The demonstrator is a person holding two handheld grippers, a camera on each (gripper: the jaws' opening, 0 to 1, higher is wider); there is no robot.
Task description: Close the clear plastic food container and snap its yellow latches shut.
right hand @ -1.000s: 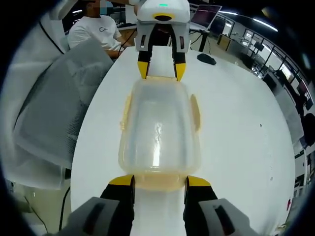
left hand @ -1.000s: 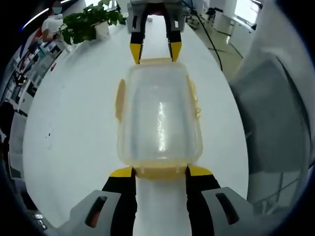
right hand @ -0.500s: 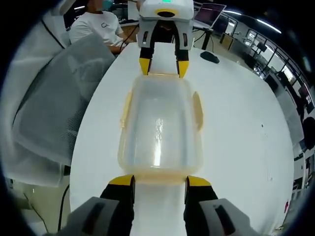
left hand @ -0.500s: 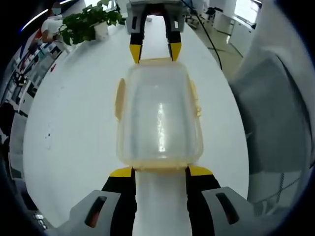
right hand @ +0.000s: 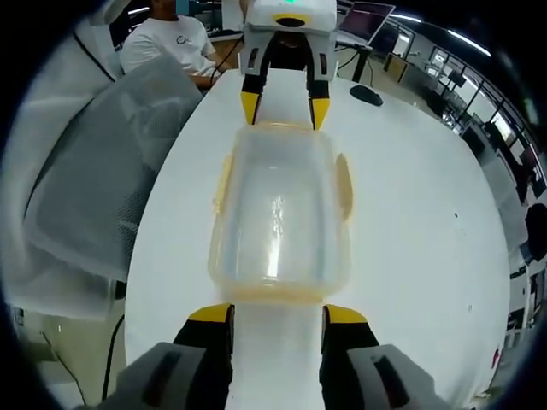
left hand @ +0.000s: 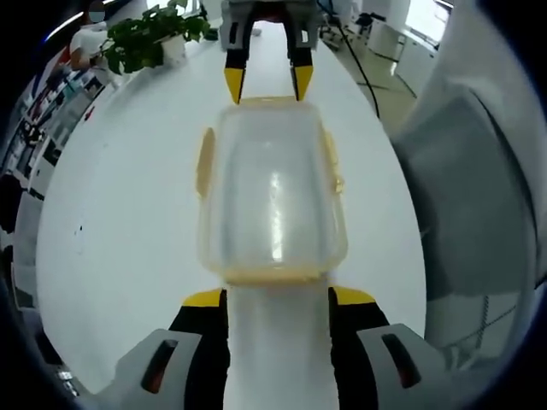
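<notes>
The clear plastic container (left hand: 272,192) lies lid-on on the white table (left hand: 111,196), lengthwise between my two grippers. Yellow latches (left hand: 205,161) run along its long sides and stand slightly out, and a yellow strip edges each short end. My left gripper (left hand: 278,297) is open, its yellow-tipped jaws just short of the near end. The right gripper (left hand: 267,84) is open at the far end. In the right gripper view the container (right hand: 280,209) sits just beyond my right gripper (right hand: 278,314), with the left gripper (right hand: 284,109) facing it from the far end.
A grey mesh chair (left hand: 479,188) (right hand: 94,179) stands along one long side of the table. A potted plant (left hand: 158,38) stands at one far end of the table. A computer mouse (right hand: 365,96) lies at the other end, where a person in a white shirt (right hand: 167,43) sits.
Both grippers have drawn back a little from the container's ends, so a small gap now shows between each pair of jaw tips and the container. The container has stayed put.
</notes>
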